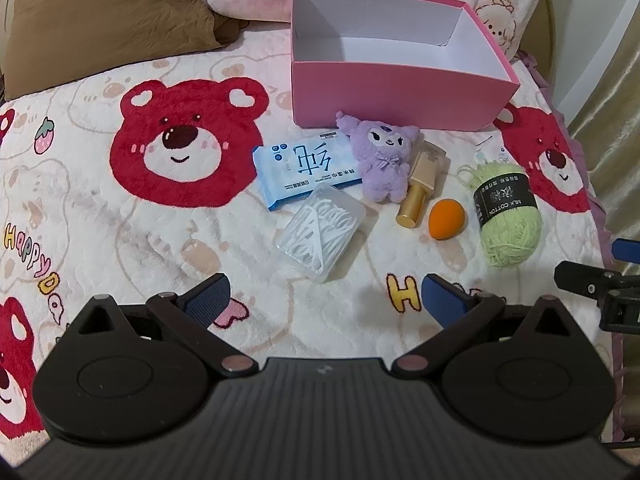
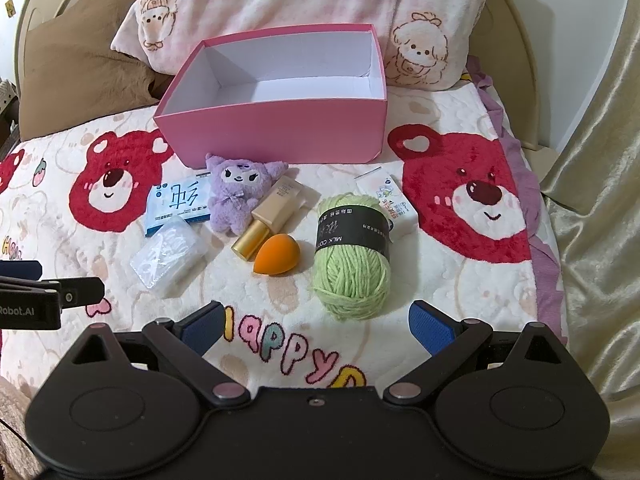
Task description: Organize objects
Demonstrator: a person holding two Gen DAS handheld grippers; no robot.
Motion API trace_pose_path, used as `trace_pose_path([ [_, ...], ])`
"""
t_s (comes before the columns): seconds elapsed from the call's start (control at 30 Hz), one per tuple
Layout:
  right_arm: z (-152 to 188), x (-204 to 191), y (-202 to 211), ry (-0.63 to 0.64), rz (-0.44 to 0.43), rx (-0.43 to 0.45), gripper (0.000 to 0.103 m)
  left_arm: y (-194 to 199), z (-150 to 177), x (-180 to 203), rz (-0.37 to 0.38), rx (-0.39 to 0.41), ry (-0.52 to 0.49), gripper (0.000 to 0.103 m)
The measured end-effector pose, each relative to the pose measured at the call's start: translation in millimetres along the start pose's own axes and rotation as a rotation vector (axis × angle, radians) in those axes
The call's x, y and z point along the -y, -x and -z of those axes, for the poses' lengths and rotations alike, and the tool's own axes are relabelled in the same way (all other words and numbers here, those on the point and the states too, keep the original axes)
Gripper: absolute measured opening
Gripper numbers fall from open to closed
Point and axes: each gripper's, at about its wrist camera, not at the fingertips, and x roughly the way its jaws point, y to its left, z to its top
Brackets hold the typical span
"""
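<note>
Both claws, left claw (image 1: 324,300) and right claw (image 2: 314,322), spread apart, empty, over the bed's near edge. Risk: soft green yarn ball (image 2: 352,256) squashes and slips; clear plastic floss-pick case (image 1: 320,236) may pop open short of the empty pink cardboard box (image 2: 280,140)

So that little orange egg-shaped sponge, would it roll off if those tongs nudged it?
Probably it would wobble. The orange sponge lies on its rounded side, but the fuzzy blanket should stop it. It looks soft, likely squashing when pinched.

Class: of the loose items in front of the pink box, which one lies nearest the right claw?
The green yarn ball, just ahead of the open right claw; the others lie farther left or behind.
</note>
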Motion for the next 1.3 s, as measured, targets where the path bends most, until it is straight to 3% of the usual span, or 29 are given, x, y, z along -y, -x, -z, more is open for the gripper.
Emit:
trace_pose_path([
  [0.97, -2.7, -1.0, 3.3, 0.006, 0.007, -0.002, 0.100, 1.2, 2.2, -0.1, 0.004, -0.006, 0.011, 0.103],
  [1.3, -10.1, 3.9, 12.4, 0.008, -0.012, -0.004, 0.100, 15.5, -12.2, 8.3, 0.003, 0.001, -0.002, 0.103],
])
